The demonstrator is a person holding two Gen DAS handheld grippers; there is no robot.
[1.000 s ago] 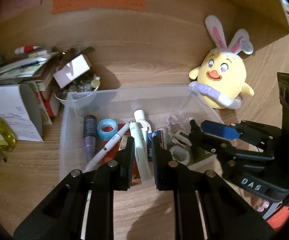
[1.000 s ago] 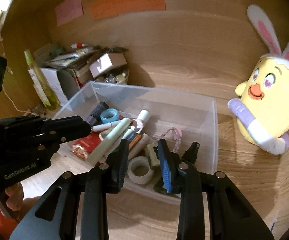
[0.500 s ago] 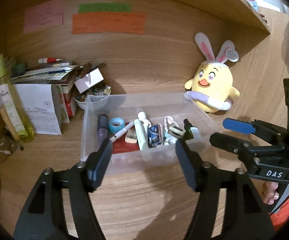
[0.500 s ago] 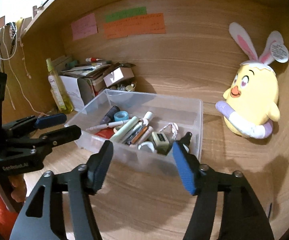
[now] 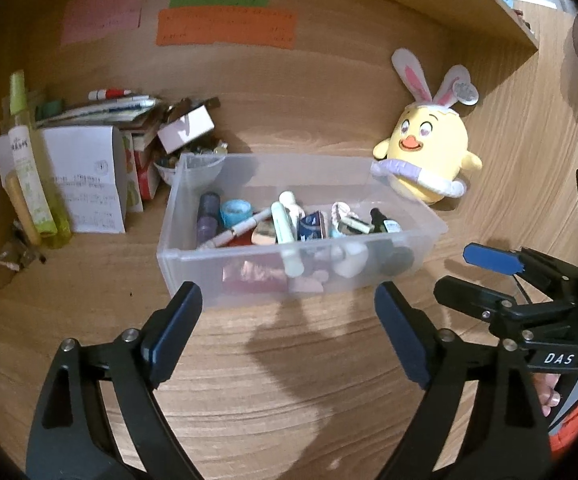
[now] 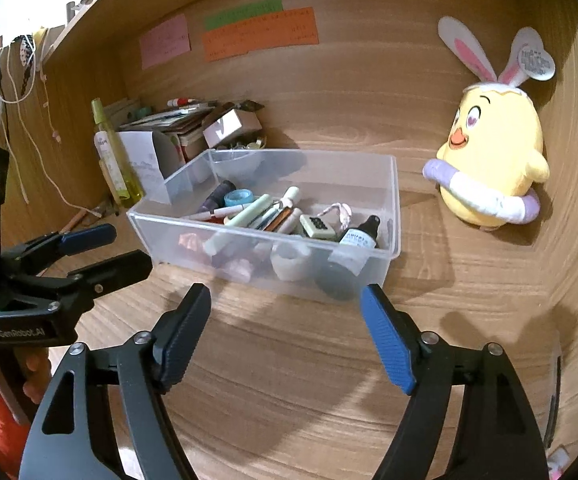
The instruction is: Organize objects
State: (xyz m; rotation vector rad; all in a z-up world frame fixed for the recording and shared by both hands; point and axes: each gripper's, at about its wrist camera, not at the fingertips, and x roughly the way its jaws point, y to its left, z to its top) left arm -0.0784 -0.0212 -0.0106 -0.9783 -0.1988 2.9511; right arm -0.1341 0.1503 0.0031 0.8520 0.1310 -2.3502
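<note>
A clear plastic bin stands on the wooden desk and holds several small items: a pale green tube, a blue tape roll, a pen, a dark dropper bottle and a white tape ring. The bin shows in the right wrist view too. My left gripper is open and empty, in front of the bin's near wall. My right gripper is open and empty, also short of the bin. Each gripper shows in the other's view, the right and the left.
A yellow chick plush with bunny ears sits right of the bin against the back wall. A pile of boxes, papers and pens and a yellow-green spray bottle stand at the left. Coloured notes hang on the wall.
Both grippers have opened wide and pulled back from inside the bin to the desk in front of it. The items stay in the bin.
</note>
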